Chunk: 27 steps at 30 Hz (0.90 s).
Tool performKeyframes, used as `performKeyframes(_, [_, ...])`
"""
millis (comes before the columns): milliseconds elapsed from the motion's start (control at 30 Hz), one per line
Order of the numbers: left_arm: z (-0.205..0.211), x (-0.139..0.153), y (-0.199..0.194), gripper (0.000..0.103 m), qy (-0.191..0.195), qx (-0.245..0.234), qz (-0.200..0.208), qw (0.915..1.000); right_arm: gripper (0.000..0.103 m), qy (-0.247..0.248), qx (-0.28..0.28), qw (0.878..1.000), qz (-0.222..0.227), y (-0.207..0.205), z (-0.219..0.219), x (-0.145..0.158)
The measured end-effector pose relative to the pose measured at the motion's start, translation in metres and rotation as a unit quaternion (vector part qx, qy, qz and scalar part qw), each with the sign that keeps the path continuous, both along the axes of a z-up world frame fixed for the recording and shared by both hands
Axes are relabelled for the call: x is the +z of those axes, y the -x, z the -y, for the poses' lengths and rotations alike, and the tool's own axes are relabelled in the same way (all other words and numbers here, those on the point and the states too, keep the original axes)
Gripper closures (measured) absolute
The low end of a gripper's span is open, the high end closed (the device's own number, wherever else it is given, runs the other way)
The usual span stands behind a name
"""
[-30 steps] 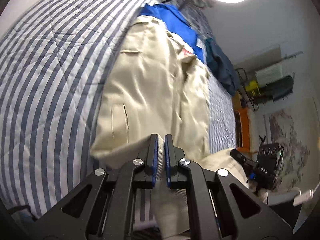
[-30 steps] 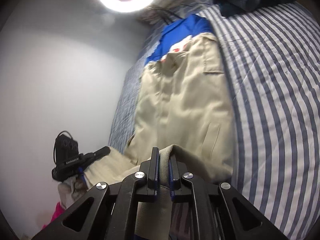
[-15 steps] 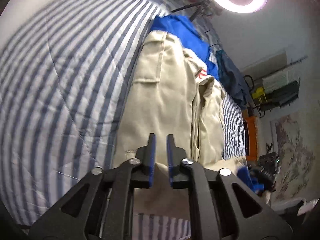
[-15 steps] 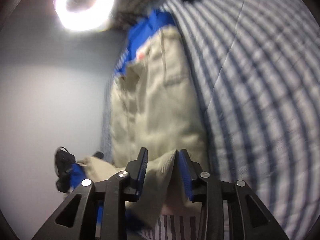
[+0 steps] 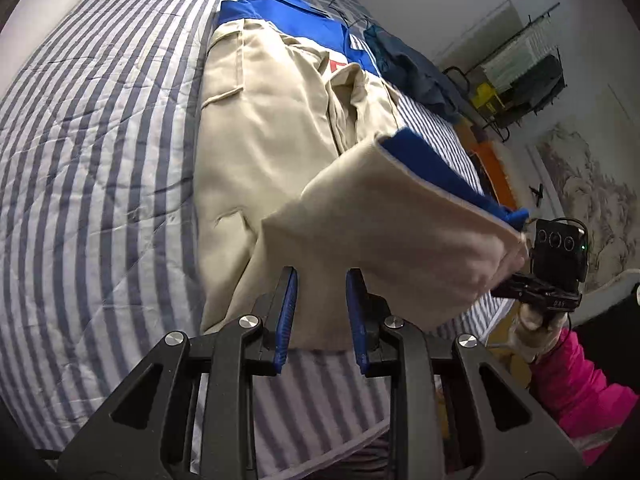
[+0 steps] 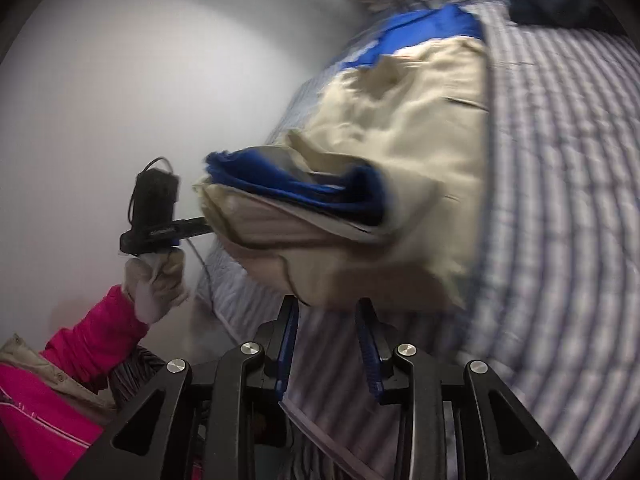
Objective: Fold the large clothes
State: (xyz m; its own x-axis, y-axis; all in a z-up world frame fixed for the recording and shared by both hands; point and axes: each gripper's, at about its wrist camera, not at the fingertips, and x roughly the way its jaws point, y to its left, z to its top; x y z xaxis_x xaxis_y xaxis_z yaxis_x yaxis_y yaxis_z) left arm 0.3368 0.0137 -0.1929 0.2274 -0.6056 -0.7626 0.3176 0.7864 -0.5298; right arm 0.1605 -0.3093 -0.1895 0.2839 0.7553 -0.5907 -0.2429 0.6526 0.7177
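Observation:
A beige jacket (image 5: 272, 128) with a blue collar (image 5: 288, 12) lies lengthwise on the striped bed. Its lower part (image 5: 384, 216) is raised off the quilt, and blue lining (image 5: 440, 172) shows along its edge. My left gripper (image 5: 320, 276) has its jaws opening; beige cloth sits between the tips but the pads do not press it. My right gripper (image 6: 326, 304) has its jaws apart and closing a little, with the blurred hem (image 6: 344, 276) just ahead of the tips. Each view shows the other gripper (image 5: 520, 286) (image 6: 200, 224) at the far end of the raised cloth.
The blue-and-white striped quilt (image 5: 100, 160) spreads wide beside the jacket. A dark garment (image 5: 412, 72) lies past the collar. A gloved hand and pink sleeve (image 6: 96, 332) hold the other tool. A grey wall (image 6: 120, 80) and a rack (image 5: 524, 64) stand beyond the bed.
Both grippers were shut on the beige hem and now stand with their jaws apart. The hem has slipped forward of the fingertips, the lower part has lifted over the jacket, and both views have rolled.

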Motion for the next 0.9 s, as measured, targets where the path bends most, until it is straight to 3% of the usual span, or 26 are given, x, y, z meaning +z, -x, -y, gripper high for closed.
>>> performKeyframes(200, [0.009, -0.008, -0.032, 0.080, -0.009, 0.058, 0.000, 0.9983, 0.071, -0.011, -0.048, 0.999, 0.021, -0.061, -0.014, 0.004])
performKeyframes(333, [0.003, -0.015, -0.044, 0.067, -0.022, 0.081, 0.007, 0.9964, 0.064, 0.061, -0.074, 0.995, 0.032, -0.090, -0.017, 0.007])
performKeyframes(433, [-0.010, -0.017, -0.049, 0.066, -0.006, 0.093, 0.005, 0.9957, 0.059, 0.081, -0.076, 0.993, 0.041, -0.087, -0.005, 0.010])
performKeyframes(500, [-0.018, -0.023, -0.052, 0.058, 0.010, 0.092, -0.007, 0.9957, 0.047, 0.079, -0.082, 0.993, 0.042, -0.080, 0.007, 0.010])
performKeyframes(600, [-0.021, -0.037, -0.051, 0.057, 0.032, 0.077, -0.037, 0.9958, 0.047, 0.067, -0.084, 0.994, 0.029, -0.071, 0.023, -0.001])
performKeyframes(733, [-0.017, -0.045, -0.044, 0.055, 0.017, 0.049, -0.037, 0.9980, 0.047, 0.055, -0.066, 0.996, 0.011, -0.064, 0.027, -0.016])
performKeyframes(900, [-0.015, -0.046, -0.037, 0.054, 0.005, 0.042, -0.036, 0.9985, 0.044, 0.074, -0.045, 0.996, -0.004, -0.061, 0.018, -0.031])
